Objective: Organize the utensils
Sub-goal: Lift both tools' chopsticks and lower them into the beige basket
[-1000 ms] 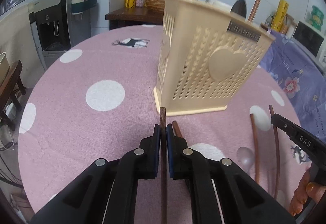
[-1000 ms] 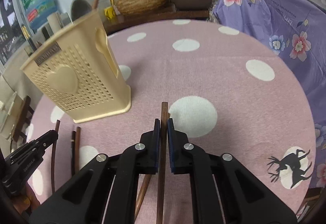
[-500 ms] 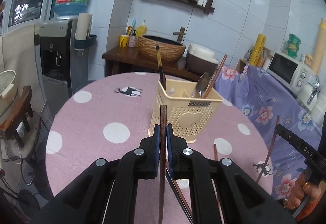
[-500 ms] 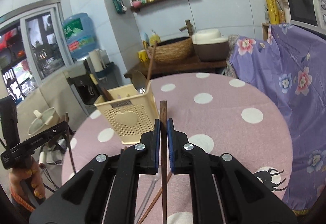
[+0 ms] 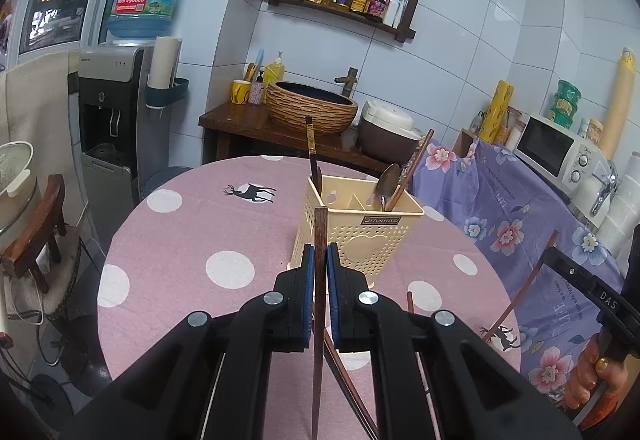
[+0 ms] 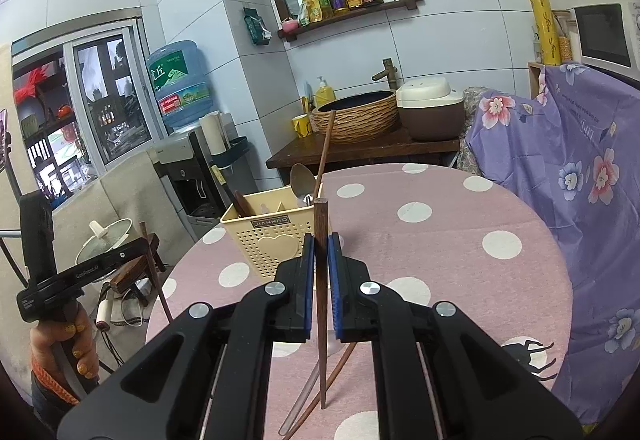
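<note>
Both grippers are clamped on a chopstick each. The left gripper (image 5: 319, 272) pinches a dark wooden chopstick (image 5: 319, 320) between its blue pads, and the right gripper (image 6: 320, 272) pinches its own dark wooden chopstick (image 6: 321, 300) the same way. Both are held in the air above the pink polka-dot table (image 5: 180, 240), short of the cream perforated utensil holder (image 5: 356, 236), which stands upright near the table's middle.

Each stick's long axis runs steeply up and down across the jaws. The blunt square end points up and slightly away toward the holder, and the thinner end hangs below the gripper toward the table.

To do this step well, I judge each stick should be carried over the holder's open top and lined up with a free compartment before being lowered thin end first. The jaws should part only once the tip is well inside. The holder already holds a metal spoon (image 5: 387, 183), a dark-handled utensil (image 5: 312, 155) and a slanted chopstick (image 5: 414, 163) (these lean across the openings and could deflect a tip). Going one hand at a time would avoid crossing sticks. A few more chopsticks (image 6: 320, 396), probably with a clear-handled spoon among them, lie on the table below.
</note>
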Demonstrator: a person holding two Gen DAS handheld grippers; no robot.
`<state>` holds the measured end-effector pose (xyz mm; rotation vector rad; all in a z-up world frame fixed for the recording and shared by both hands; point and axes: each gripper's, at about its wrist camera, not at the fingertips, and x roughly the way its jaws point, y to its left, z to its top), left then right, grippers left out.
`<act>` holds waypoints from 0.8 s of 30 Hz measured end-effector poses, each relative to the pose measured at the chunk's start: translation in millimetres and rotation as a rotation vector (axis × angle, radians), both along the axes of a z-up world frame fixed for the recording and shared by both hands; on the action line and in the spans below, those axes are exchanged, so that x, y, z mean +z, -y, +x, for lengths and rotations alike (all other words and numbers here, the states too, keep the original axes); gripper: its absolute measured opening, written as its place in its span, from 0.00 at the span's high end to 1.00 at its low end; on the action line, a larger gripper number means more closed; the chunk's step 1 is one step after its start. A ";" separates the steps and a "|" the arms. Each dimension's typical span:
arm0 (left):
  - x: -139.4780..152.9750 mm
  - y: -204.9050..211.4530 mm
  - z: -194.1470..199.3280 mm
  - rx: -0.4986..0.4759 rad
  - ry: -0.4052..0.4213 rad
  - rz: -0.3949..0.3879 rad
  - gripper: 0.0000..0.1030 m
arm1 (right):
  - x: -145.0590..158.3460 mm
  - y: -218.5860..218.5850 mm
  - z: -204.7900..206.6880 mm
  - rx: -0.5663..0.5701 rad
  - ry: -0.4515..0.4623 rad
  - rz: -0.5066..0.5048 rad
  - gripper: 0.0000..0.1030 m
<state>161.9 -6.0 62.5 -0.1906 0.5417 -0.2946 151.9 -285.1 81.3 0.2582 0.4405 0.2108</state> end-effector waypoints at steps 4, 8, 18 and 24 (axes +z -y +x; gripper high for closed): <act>5.2 -1.6 -1.1 -0.002 0.015 0.002 0.93 | 5.3 -3.2 1.9 0.006 0.010 -0.009 0.92; 10.7 -1.2 -0.7 -0.009 0.027 0.006 0.93 | 11.0 -5.3 5.1 0.020 0.018 -0.009 0.92; 49.6 5.3 7.4 -0.063 0.081 0.001 0.93 | 53.6 -12.2 27.7 0.062 0.070 -0.028 0.92; 100.5 23.8 21.6 -0.084 0.181 0.024 0.93 | 106.5 -18.4 61.2 0.061 0.126 -0.046 0.92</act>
